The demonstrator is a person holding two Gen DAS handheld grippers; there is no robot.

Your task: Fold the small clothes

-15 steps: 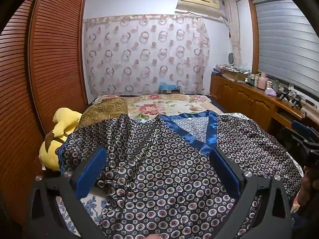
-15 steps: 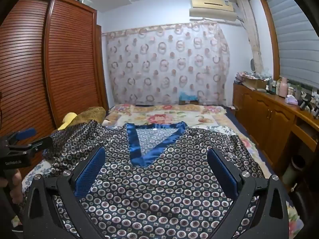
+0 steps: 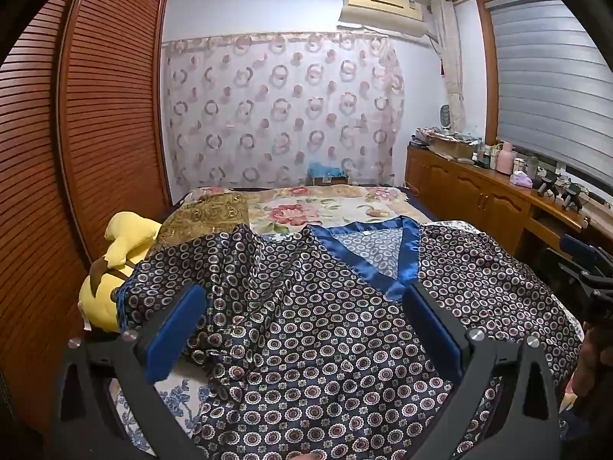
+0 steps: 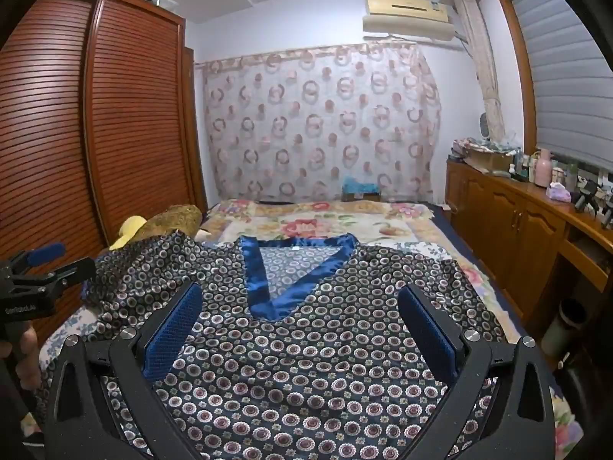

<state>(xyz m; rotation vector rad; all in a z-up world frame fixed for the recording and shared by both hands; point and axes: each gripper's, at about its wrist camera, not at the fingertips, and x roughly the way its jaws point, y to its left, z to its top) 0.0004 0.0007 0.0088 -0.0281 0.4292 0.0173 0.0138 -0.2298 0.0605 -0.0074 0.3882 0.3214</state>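
Note:
A dark navy top (image 3: pixel 325 329) with a ring pattern and a blue satin V-neck (image 3: pixel 406 257) lies spread flat on the bed, neck pointing away. Its left sleeve is rumpled near the plush toy. It also shows in the right wrist view (image 4: pixel 314 352). My left gripper (image 3: pixel 302 306) is open and empty, held just above the left half of the top. My right gripper (image 4: pixel 299 303) is open and empty, held above the middle of the top below the V-neck (image 4: pixel 276 299). Each gripper shows at the edge of the other's view.
A yellow plush toy (image 3: pixel 115 264) and a gold pillow (image 3: pixel 203 218) lie at the bed's left edge by the louvred wardrobe (image 3: pixel 76 153). A floral bedspread (image 3: pixel 325 207) covers the far bed. A wooden cabinet (image 4: pixel 517 237) with bottles runs along the right.
Both grippers have edged slightly forward and lower over the top. The top lies as before and both jaws stay open.

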